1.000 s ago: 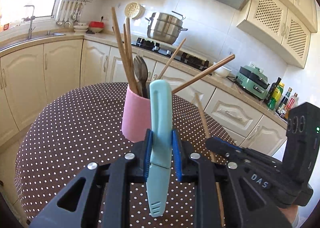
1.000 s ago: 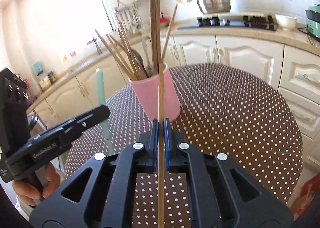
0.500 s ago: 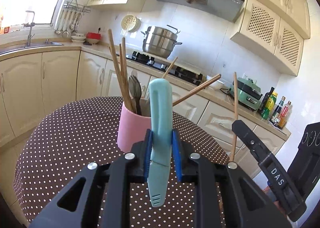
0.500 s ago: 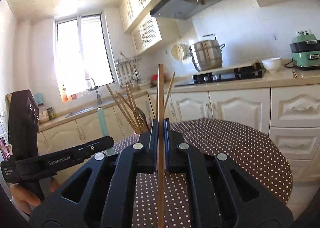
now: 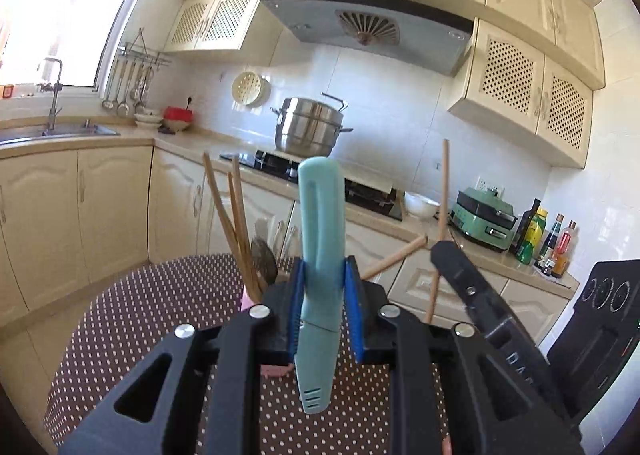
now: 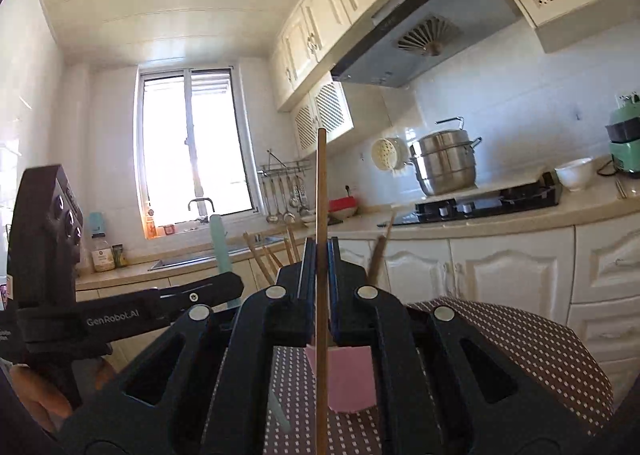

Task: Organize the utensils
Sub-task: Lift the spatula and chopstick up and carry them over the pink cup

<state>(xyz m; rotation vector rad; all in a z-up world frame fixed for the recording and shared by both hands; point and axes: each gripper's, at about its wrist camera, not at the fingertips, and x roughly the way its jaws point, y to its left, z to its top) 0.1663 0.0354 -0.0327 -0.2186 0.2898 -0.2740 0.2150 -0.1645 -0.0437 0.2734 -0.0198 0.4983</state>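
Sunlight is pouring through the window (image 6: 188,143); cream cabinets (image 5: 112,207) are running below it, a hood (image 5: 368,25) hanging right of it.

The left gripper (image 5: 324,309) is matte black with blue finger pads (image 5: 297,307) and silver screws. The right gripper (image 6: 319,287) matches; white "GenRobot.AI" lettering marks the left one's side, bare fingers below.

Both grippers have tilted upward: the pink cup (image 6: 352,379) now sits low behind the jaws, and the right gripper's chopstick (image 6: 321,255) points at the ceiling.
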